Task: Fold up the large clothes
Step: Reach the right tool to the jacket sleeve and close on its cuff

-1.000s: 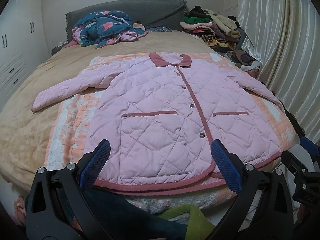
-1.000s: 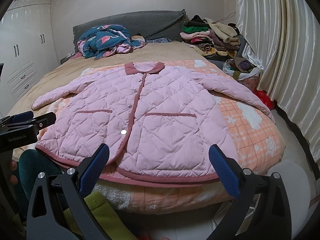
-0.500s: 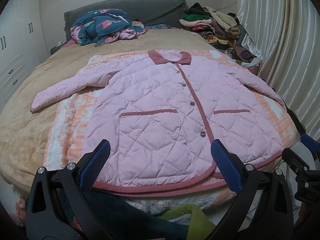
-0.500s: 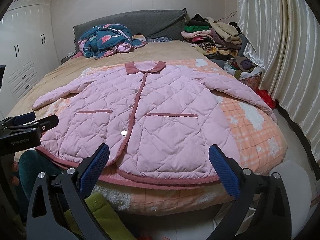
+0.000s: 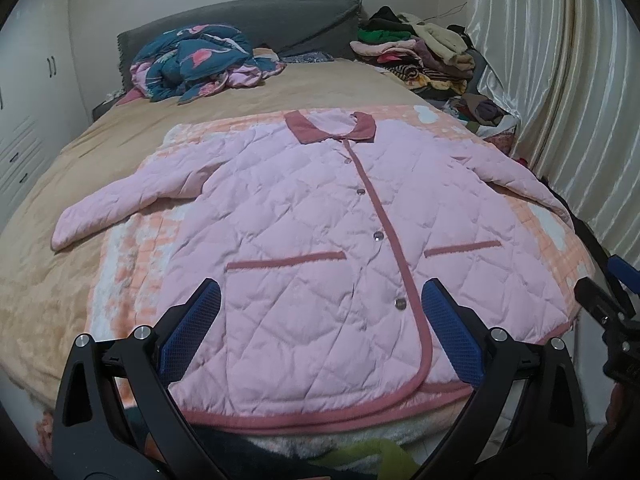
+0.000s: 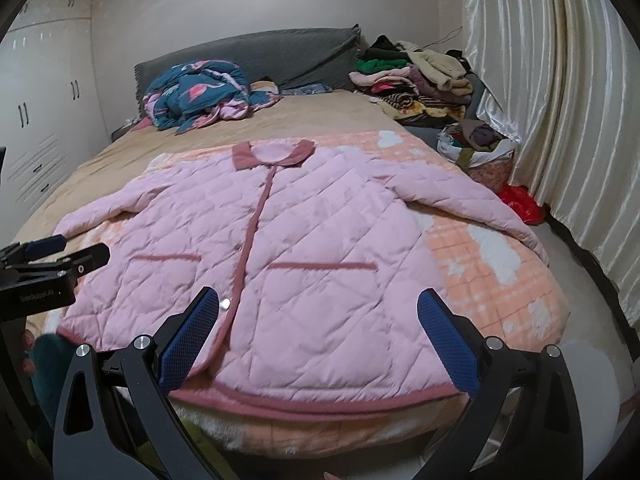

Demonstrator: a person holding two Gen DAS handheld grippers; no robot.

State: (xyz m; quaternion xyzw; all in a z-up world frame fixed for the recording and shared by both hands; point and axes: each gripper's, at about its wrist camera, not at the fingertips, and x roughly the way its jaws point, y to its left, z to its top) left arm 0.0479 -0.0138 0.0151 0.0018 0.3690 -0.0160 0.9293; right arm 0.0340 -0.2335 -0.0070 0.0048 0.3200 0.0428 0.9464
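A pink quilted jacket (image 5: 304,248) lies flat and face up on the bed, fully spread, its collar toward the headboard and its hem at the near edge. The fabric is stitched in a diamond pattern and trimmed in dusty rose: collar (image 5: 330,127), front placket, hem binding and the tops of two patch pockets. It is buttoned shut with small silver snaps down the front. Both sleeves (image 6: 472,204) stretch outward and slightly downward, one to each side, resting on the bedding.

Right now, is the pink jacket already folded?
No, the jacket lies flat and buttoned on the bed with both sleeves spread out.
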